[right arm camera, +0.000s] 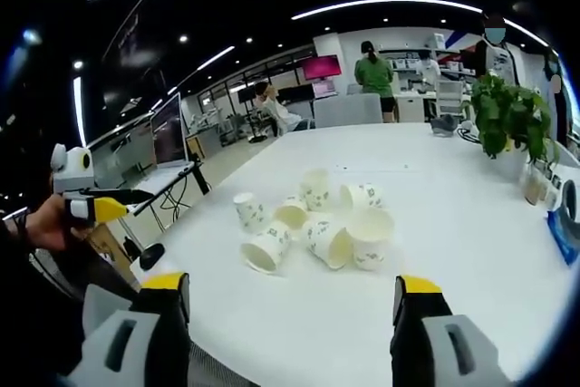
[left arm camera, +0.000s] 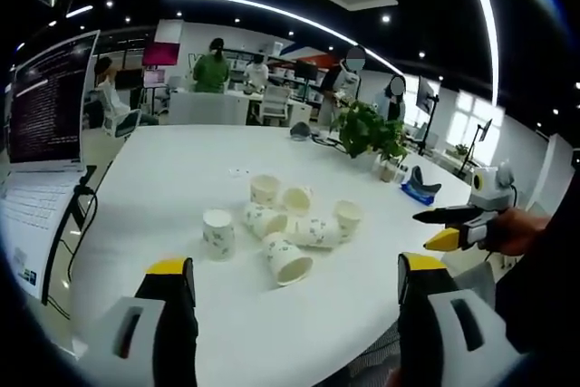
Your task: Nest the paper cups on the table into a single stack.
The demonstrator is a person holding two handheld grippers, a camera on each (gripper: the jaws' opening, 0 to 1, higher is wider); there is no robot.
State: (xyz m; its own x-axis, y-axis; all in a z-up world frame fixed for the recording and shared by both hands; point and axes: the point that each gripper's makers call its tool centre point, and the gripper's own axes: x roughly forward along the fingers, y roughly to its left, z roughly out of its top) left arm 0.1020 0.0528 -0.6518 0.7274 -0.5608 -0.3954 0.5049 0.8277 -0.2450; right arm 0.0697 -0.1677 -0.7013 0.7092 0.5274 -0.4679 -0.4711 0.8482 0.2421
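Several white paper cups with a green pattern sit in a loose cluster on the white table (left arm camera: 163, 169). One stands upside down (left arm camera: 217, 234) at the cluster's left, and a few stand upright, such as one at the back (left arm camera: 265, 189). Others lie on their sides, such as the nearest one (left arm camera: 288, 260). My left gripper (left arm camera: 295, 267) hovers open short of the cluster, holding nothing. My right gripper (right arm camera: 292, 283) is also open and empty, facing the same cups (right arm camera: 328, 242) from the other side. Each gripper shows in the other's view: the right gripper (left arm camera: 422, 230), the left gripper (right arm camera: 134, 202).
An open laptop (left arm camera: 50, 106) with a cable (left arm camera: 80, 210) sits at the table's left edge. A potted plant (left arm camera: 372, 129) and a blue object (left arm camera: 419, 189) stand beyond the cups. People and desks fill the far room. A hand (left arm camera: 518, 229) holds the right gripper.
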